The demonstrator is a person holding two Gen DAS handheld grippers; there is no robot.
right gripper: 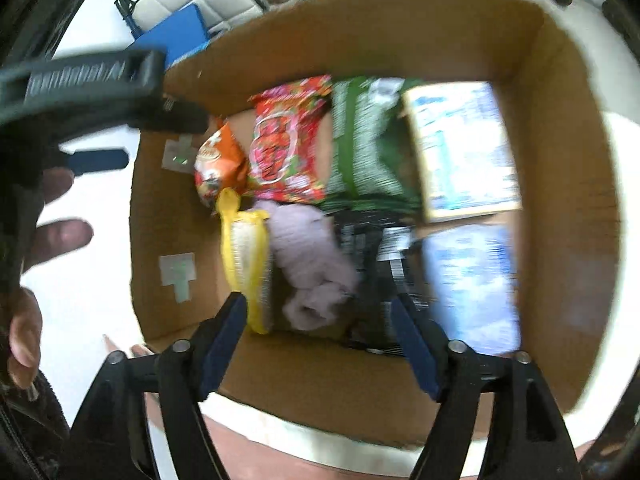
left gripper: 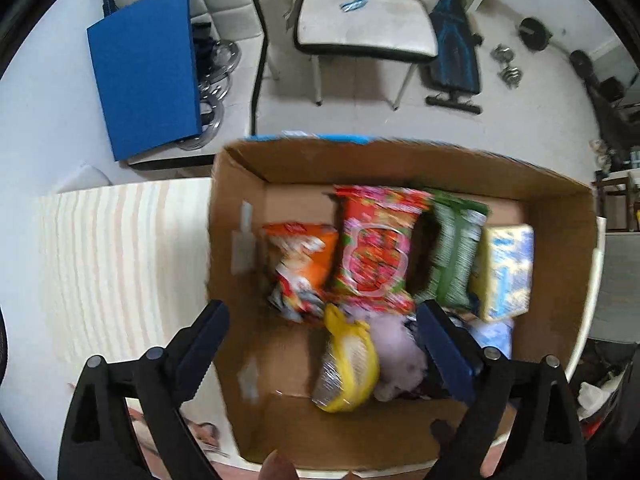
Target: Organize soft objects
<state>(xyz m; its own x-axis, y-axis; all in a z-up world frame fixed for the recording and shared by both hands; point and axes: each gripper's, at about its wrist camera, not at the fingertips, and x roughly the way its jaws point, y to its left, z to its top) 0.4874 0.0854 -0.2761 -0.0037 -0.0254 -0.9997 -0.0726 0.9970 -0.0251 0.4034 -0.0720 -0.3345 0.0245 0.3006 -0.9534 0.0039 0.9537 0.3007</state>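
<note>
- Soft packets (left gripper: 374, 244) and a lilac cloth (right gripper: 310, 264) filled the cardboard box (left gripper: 560, 216) at frame centre.
- Left gripper (left gripper: 320, 340) and right gripper (right gripper: 320, 320) both hovered over it, fingers spread, holding nothing.

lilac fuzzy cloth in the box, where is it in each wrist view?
Left wrist: lilac cloth sits low centre, between the left gripper fingers, right of the yellow pack.
Right wrist: lilac cloth is at centre, just above the open right gripper.
Shared landmark: the red snack bag, directly behind it in both.
</note>
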